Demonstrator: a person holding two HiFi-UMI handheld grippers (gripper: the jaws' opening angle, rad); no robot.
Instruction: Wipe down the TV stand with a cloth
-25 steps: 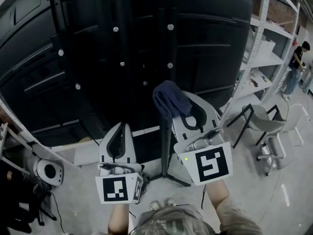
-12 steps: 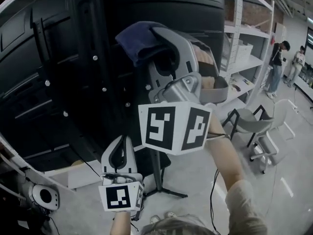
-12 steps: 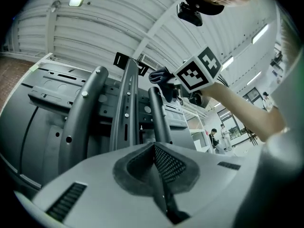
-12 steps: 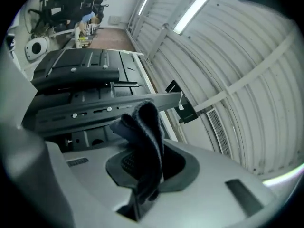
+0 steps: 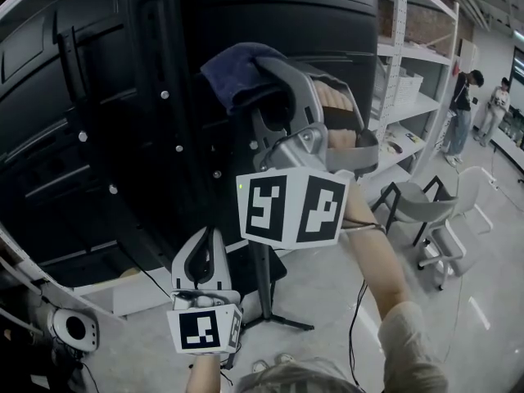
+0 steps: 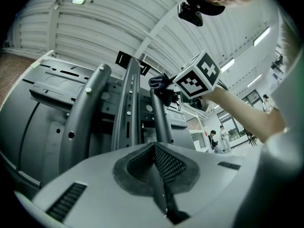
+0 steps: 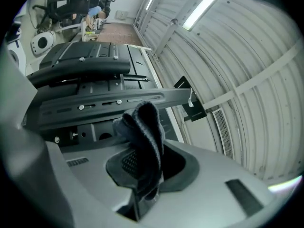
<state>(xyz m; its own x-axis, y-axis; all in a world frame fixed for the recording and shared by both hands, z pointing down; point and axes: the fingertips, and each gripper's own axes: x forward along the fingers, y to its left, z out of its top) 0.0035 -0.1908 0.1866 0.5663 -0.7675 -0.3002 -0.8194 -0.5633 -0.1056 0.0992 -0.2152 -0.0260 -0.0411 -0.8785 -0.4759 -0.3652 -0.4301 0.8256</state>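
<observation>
My left claw [image 5: 205, 240] hangs low by my body, jaws together on nothing. My right claw [image 5: 260, 68], held high, is clamped on the dark cloth [image 5: 233, 70]. It is the nearer one to the TV stand [image 5: 168, 121], whose black upright runs top to bottom just beyond the cloth. I cannot tell whether they touch.

Strip lights [image 7: 204, 6] glare high beyond the fingers [image 7: 223, 175]; close to them, focus softens. Head view dim; fisheye edges bend, corners black.
</observation>
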